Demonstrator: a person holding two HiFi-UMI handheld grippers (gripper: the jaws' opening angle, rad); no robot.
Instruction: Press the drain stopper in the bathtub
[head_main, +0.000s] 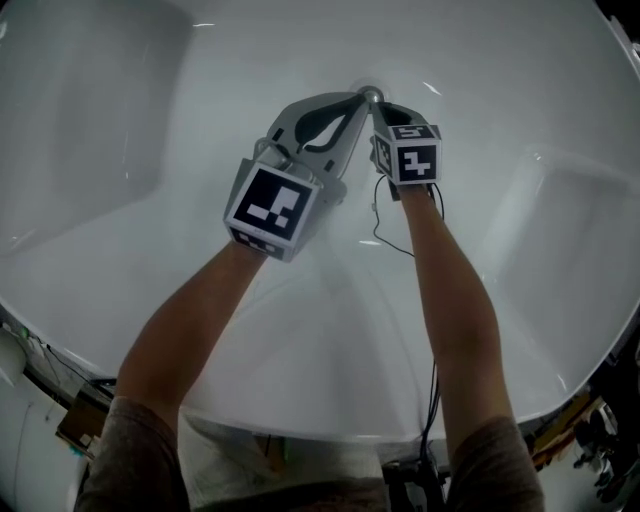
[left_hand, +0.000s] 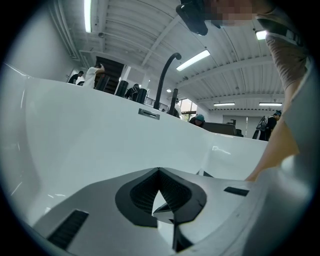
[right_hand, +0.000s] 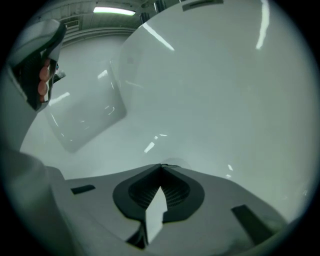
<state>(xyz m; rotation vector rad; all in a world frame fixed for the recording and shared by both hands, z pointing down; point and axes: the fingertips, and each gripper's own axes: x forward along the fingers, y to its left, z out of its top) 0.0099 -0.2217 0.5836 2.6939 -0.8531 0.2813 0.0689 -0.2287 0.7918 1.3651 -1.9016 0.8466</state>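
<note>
The metal drain stopper (head_main: 371, 95) sits on the white bathtub floor (head_main: 330, 300), in the upper middle of the head view. My left gripper (head_main: 361, 98) reaches in from the left, shut, with its tips right at the stopper. My right gripper (head_main: 379, 109) comes from the right, also shut and holding nothing, its tips at the stopper's near edge. In the right gripper view the closed tips (right_hand: 161, 165) end just short of a faint round stopper (right_hand: 176, 161). The left gripper view shows closed tips (left_hand: 159, 170) against the tub wall (left_hand: 100, 140); the stopper is hidden there.
A black cable (head_main: 380, 225) hangs from the right gripper along the forearm. The tub has a raised step at the right (head_main: 565, 200) and a flat panel at the left (head_main: 95, 100). A black faucet (left_hand: 166, 75) and an overflow slot (left_hand: 149, 114) stand on the far rim, with people behind.
</note>
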